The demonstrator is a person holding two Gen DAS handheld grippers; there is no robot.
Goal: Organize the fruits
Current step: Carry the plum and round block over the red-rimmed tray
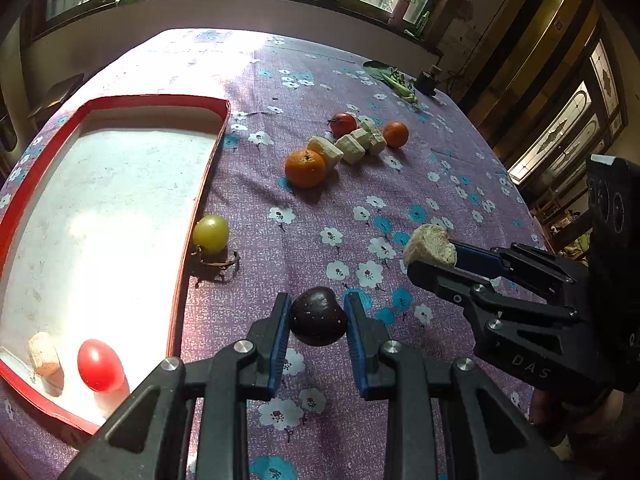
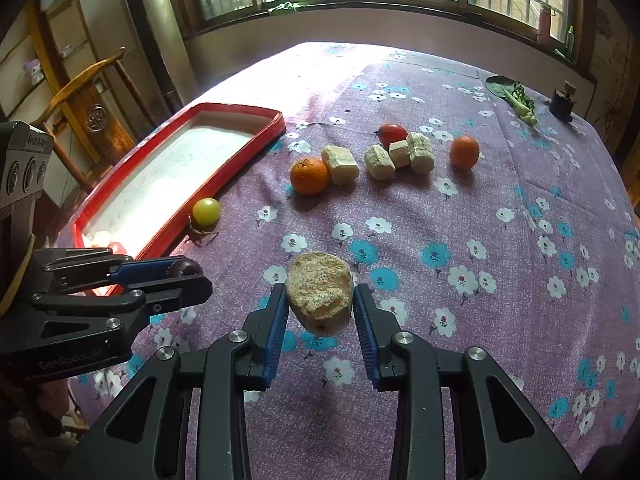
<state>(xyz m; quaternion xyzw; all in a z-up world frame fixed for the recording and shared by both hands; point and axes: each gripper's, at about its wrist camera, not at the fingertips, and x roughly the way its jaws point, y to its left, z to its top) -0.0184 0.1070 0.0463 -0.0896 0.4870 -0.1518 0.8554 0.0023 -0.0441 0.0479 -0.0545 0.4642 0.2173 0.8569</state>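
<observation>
My left gripper (image 1: 318,312) is shut on a dark purple plum (image 1: 318,316), held above the cloth right of the red tray (image 1: 200,200). My right gripper (image 2: 320,300) is shut on a pale sugarcane chunk (image 2: 320,292); it also shows in the left wrist view (image 1: 430,244). The tray holds a red tomato (image 1: 99,365) and a pale chunk (image 1: 45,354). A green grape-like fruit (image 1: 211,234) lies against the tray's side. Two oranges (image 1: 305,168) (image 1: 395,134), a red tomato (image 1: 343,123) and several pale chunks (image 1: 352,146) lie farther back.
The table wears a purple floral cloth (image 2: 500,240). A green leafy vegetable (image 2: 516,100) and a small dark object (image 2: 561,102) lie at the far right edge. A wooden chair (image 2: 92,116) stands left of the table. Windows run along the back wall.
</observation>
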